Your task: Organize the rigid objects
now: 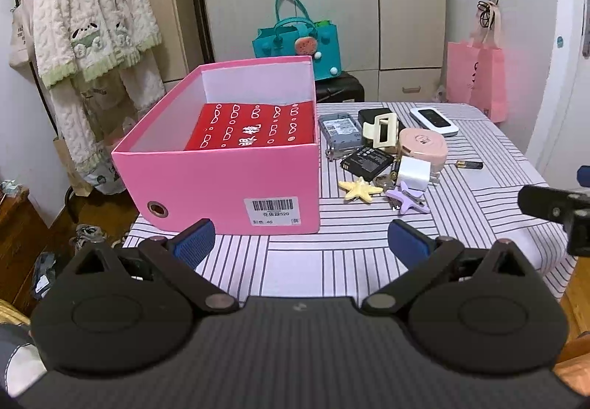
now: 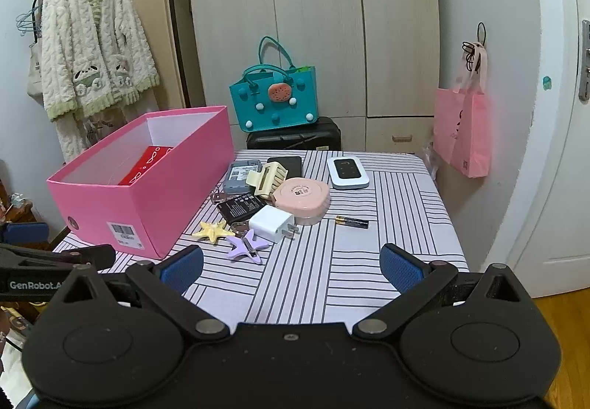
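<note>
Right wrist view: right gripper (image 2: 291,270) and left gripper (image 1: 301,241) both hang released, holding nothing. The clutter sits piled just right of the pink box (image 2: 155,202). I'd guess grabbing the white charger (image 2: 271,223) could knock the purple starfish clip (image 2: 245,245) off.

A: What sort of place is this?

B: A home bedroom. A fluffy cream robe (image 2: 96,40) hangs on a clothes rail beside a beige wardrobe (image 2: 313,21).

A: Anything else?

B: A teal handbag (image 2: 273,103) sits on a black suitcase (image 2: 295,139), a pink shopping bag (image 2: 462,128) hangs by the door, and a striped cloth covers the desk (image 2: 350,261).
</note>
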`<action>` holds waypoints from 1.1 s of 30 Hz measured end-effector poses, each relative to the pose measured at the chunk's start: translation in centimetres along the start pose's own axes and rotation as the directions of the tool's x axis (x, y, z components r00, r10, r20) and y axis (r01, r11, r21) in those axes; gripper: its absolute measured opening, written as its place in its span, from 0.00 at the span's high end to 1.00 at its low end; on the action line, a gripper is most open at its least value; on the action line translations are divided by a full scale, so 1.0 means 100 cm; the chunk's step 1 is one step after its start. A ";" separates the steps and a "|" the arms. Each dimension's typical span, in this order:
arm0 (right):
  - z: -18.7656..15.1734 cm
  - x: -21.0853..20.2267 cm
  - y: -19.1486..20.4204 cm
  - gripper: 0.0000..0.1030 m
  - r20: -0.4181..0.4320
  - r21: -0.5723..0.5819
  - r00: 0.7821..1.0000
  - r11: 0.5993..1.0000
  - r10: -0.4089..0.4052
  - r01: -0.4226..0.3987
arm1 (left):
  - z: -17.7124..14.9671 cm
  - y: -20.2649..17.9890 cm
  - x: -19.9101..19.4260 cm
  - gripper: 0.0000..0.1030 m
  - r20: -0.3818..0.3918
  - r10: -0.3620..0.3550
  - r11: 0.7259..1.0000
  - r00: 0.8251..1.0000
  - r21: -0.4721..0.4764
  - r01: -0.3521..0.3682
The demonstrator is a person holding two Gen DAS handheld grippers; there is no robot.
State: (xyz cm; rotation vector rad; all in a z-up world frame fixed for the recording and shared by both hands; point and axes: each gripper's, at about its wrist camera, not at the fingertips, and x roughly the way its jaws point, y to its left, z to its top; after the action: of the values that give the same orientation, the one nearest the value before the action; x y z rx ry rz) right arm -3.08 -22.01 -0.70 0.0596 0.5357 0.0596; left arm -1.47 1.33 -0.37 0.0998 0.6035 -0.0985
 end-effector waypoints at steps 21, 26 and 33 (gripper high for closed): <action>0.000 0.013 0.000 0.00 -0.034 0.002 0.999 1.000 -0.004 0.004 | -0.003 0.004 0.010 0.02 -0.007 -0.043 0.999 0.999 0.004 0.043; 0.001 0.022 -0.001 0.00 -0.042 -0.001 0.999 1.000 0.004 -0.004 | 0.000 0.010 0.016 0.03 -0.015 -0.058 0.998 0.998 0.019 0.058; 0.004 0.030 -0.012 0.00 0.096 -0.036 0.975 0.980 0.200 -0.198 | 0.025 0.034 0.011 0.05 -0.036 -0.102 0.989 0.994 0.100 0.105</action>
State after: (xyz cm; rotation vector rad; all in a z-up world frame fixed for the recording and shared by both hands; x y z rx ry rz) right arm -0.30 -22.99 -1.99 0.0898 0.4279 0.2583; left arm 1.24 4.36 1.24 0.1688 0.6344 -0.2288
